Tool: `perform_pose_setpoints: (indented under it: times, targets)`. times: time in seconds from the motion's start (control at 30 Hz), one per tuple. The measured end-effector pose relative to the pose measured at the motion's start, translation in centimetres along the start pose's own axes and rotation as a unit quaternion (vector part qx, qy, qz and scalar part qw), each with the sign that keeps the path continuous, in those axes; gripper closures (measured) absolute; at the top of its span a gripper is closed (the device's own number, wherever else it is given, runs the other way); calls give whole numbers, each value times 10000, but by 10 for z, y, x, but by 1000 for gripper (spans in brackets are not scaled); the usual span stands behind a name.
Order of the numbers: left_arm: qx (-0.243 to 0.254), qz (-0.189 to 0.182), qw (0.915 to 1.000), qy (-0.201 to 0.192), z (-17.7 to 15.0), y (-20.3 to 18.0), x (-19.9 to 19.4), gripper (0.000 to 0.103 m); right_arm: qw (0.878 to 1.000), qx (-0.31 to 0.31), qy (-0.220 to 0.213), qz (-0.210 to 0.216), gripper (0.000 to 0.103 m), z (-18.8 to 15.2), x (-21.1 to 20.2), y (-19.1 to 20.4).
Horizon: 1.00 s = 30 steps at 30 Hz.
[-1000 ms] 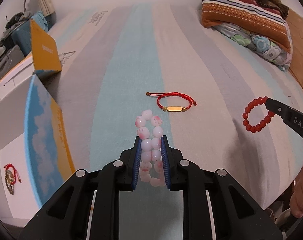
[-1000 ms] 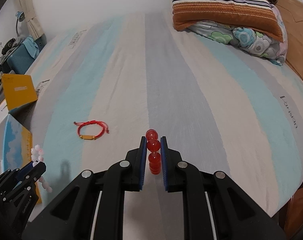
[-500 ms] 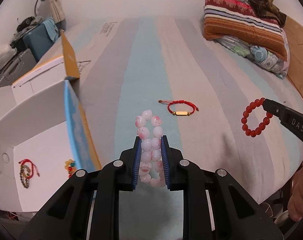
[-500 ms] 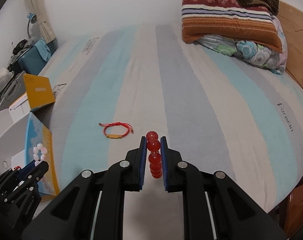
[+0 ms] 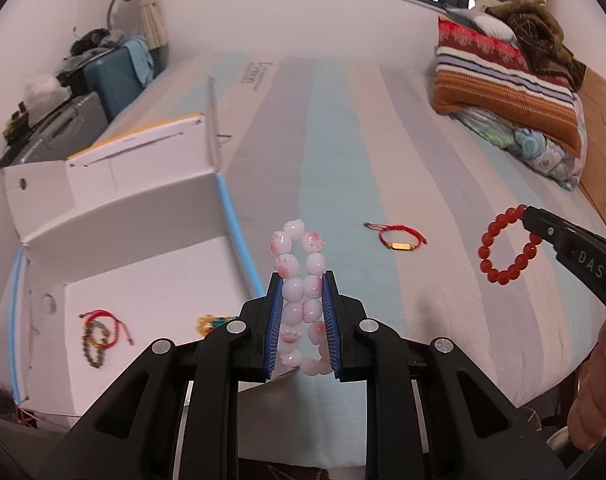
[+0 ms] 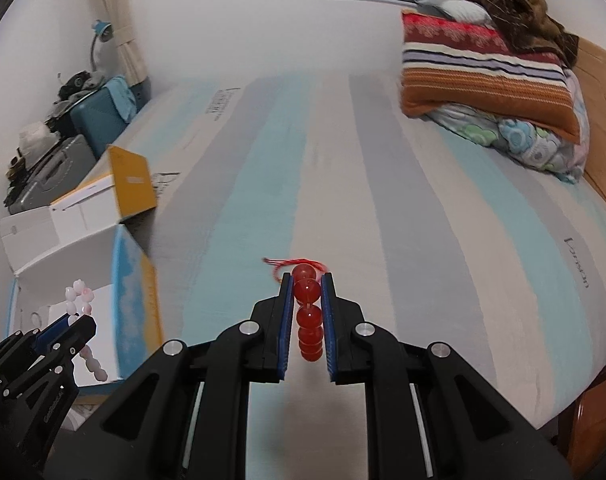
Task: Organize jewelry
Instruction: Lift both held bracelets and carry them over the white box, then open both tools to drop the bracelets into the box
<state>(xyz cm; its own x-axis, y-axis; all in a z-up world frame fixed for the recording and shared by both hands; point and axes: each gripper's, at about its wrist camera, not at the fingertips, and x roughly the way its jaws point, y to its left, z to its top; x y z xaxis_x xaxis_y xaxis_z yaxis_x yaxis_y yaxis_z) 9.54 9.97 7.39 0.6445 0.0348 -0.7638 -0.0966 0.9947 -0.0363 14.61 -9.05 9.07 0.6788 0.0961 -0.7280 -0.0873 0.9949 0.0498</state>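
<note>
Our left gripper [image 5: 301, 292] clamps the pink bead bracelet [image 5: 301, 276]; our right gripper [image 6: 306, 286] clamps the red bead bracelet [image 6: 308, 312]. Two bracelets already lie in the white box [image 5: 151, 280] lower left; the red cord bracelet [image 5: 397, 238] remains mid-bed.

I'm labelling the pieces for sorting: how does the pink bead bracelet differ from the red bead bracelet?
The pink bead bracelet has pale, pink-blotched beads; the red bead bracelet has plain red ones. The pink one is squeezed into two rows in the left gripper; the red one hangs as an open ring, pinched at its edge by the right gripper. Both are held above the bed.
</note>
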Motion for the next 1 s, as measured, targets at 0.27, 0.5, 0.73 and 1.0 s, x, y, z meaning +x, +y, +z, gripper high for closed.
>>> perform_pose_setpoints:
  times: [0.27,0.5,0.73,1.0]
  targets:
    - [-269,225,9993,-96,-5,53,-21,84,9990,-315,-68,323,90,2,-14,65]
    - [-578,535,9968,-106,-15,110,-32,84,9957,-673,-56,639,90,-1,-17,127]
    - [-898,908,9917,159,-25,168,-20,84,9905,-1008,20,939,90,-11,-10,189]
    - [-1213,1022,9868,337,-40,212,-4,90,9835,-1356,329,1155,90,-35,21,243]
